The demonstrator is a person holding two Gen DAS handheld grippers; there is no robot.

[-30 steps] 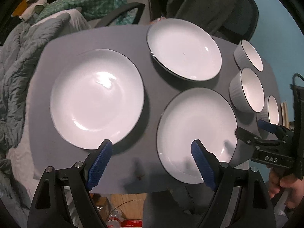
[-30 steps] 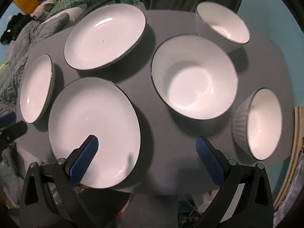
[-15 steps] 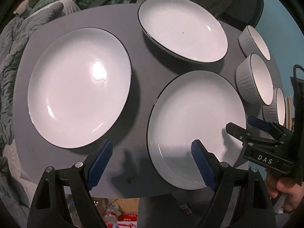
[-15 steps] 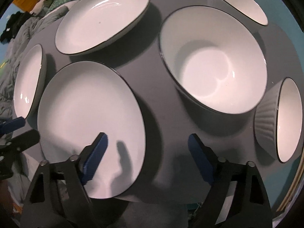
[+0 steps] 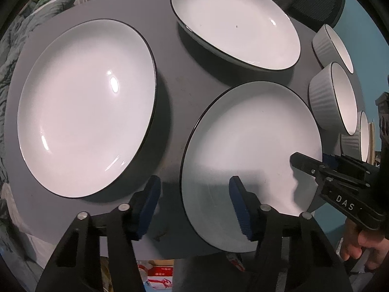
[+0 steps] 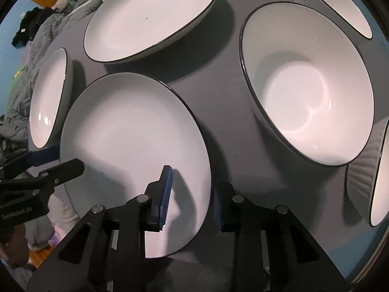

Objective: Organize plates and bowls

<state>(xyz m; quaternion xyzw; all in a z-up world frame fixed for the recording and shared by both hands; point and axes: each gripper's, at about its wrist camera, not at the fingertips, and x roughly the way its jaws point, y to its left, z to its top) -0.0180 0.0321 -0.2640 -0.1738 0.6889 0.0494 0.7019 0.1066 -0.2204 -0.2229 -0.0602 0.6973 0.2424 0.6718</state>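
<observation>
Three white plates with dark rims lie on the grey table (image 5: 175, 92): a left plate (image 5: 85, 107), a far plate (image 5: 233, 22) and a near plate (image 5: 250, 150). My left gripper (image 5: 195, 200) straddles the near plate's left rim, jaws partly closed. My right gripper (image 6: 192, 194) straddles the same plate (image 6: 131, 141) at its right rim, jaws narrowed, still apart. Three ribbed white bowls (image 5: 333, 97) stand at the right; the middle one is large in the right wrist view (image 6: 306, 97).
A grey quilt (image 5: 9, 48) lies left of the table. A dark chair (image 5: 316, 2) stands behind it. Boxes sit on the floor (image 5: 158, 275) below the near table edge. The other bowls (image 6: 379, 177) crowd the right edge.
Both grippers have moved in and down onto the near plate's opposite rims. Both pairs of jaws have narrowed from wide open.
</observation>
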